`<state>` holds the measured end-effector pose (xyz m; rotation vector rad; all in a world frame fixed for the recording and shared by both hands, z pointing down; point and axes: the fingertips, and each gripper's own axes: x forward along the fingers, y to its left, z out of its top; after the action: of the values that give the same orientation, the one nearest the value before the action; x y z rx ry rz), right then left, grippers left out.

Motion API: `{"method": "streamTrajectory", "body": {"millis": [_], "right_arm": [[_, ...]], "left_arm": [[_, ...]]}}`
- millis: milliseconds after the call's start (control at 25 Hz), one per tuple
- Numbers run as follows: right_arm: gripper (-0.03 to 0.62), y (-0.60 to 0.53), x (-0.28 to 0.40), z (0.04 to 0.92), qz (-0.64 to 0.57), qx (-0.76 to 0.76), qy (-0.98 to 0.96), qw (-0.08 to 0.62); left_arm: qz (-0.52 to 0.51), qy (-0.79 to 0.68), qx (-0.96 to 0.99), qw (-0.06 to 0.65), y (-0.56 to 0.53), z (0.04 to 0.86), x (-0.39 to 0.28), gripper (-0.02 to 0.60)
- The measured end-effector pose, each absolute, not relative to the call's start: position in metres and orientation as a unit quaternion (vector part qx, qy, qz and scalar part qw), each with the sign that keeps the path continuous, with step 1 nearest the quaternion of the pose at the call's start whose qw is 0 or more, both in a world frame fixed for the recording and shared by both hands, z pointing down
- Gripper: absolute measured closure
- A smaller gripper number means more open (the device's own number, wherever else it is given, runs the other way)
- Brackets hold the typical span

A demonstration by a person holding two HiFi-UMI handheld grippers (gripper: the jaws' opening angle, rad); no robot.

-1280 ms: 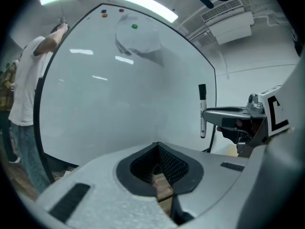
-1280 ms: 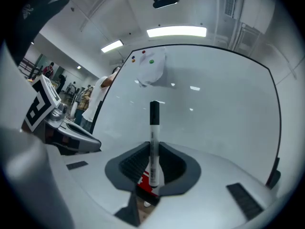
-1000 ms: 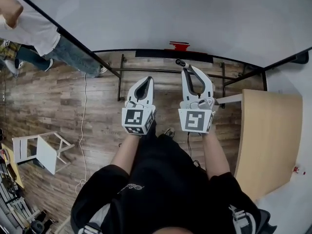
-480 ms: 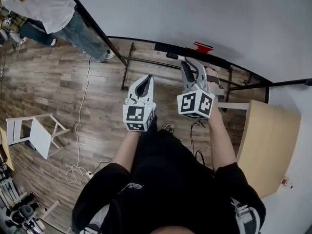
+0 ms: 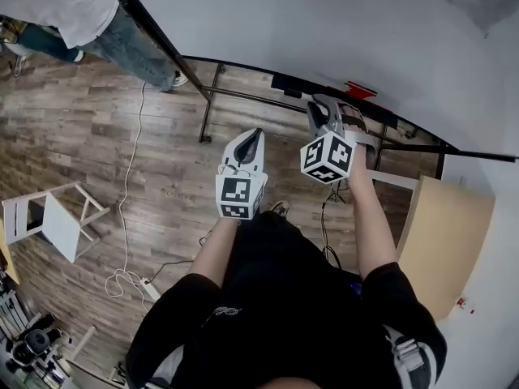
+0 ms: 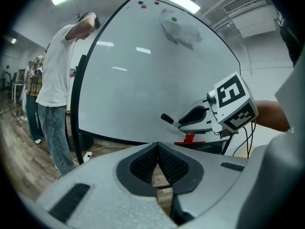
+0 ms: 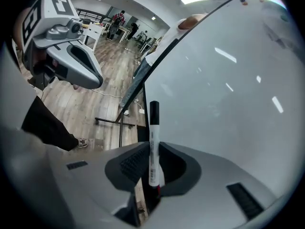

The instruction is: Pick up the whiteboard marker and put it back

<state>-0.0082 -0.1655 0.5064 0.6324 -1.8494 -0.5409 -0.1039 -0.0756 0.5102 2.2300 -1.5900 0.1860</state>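
Probably office or lab — big whiteboard [image 5: 324, 23], distant desks [image 7: 94, 31].

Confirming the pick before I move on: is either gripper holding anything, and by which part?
Right gripper holds the whiteboard marker by its white barrel, black cap sticking out ahead. Left gripper is shut, empty.

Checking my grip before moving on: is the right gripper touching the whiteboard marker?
Touching. The right gripper view shows the whiteboard marker standing upright between the right gripper pads, which close against its barrel on both sides with no gap.
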Motion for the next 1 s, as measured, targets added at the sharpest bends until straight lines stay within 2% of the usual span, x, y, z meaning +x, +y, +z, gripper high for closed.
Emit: {"method": "streamTrajectory", "body": {"millis": [400,1000], "right_arm": [[0.54,-0.207,-0.009,0.58,-0.205,0.23,-0.744,0.592],[0.539,-0.229,-0.003,0.62,-0.192,0.221,-0.724,0.625]], "left_arm": [[0.088,-0.539,0.803,0.238,-0.105,0.557,-0.1,0.577],[0.1,-0.535,0.798,0.259,-0.118,0.577,-0.104,0.577]]}}
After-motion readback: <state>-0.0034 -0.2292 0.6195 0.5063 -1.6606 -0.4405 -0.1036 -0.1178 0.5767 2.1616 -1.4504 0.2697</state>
